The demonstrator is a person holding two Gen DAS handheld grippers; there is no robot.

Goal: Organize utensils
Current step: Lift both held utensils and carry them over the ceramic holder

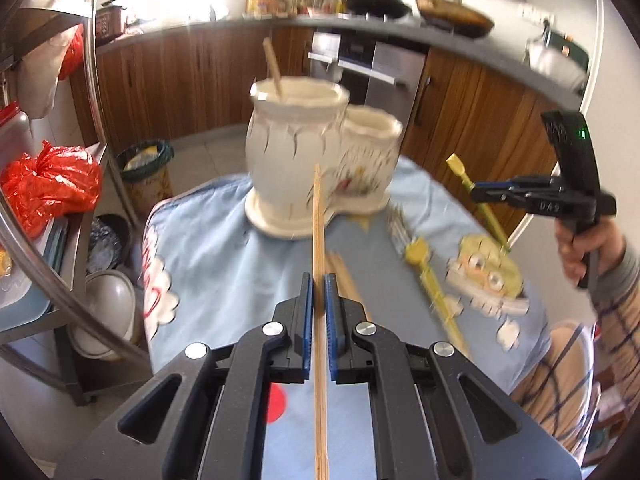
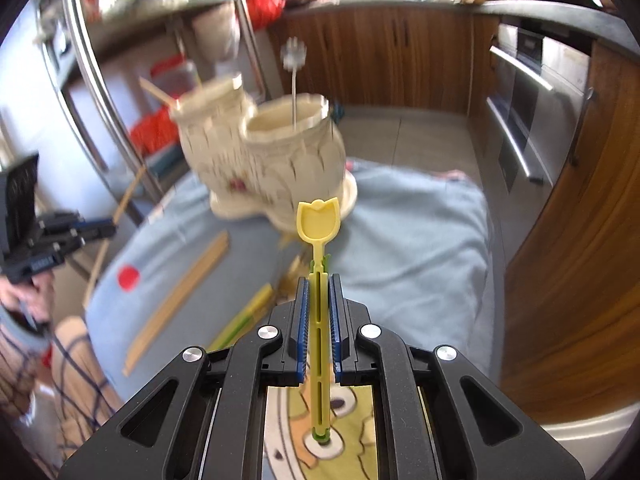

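A cream ceramic two-pot utensil holder stands at the far side of a blue cloth. My left gripper is shut on a thin wooden chopstick, lifted above the cloth and pointing at the holder. My right gripper is shut on a yellow tulip-headed plastic spoon, also raised. Each gripper shows in the other's view: the right gripper and the left gripper. A wooden stick stands in the big pot and a metal utensil in the small one.
More wooden chopsticks, a yellow fork and metal forks lie on the cartoon-printed cloth. A steel rack with red bags is at the left, a bin behind, oven and wooden cabinets beyond.
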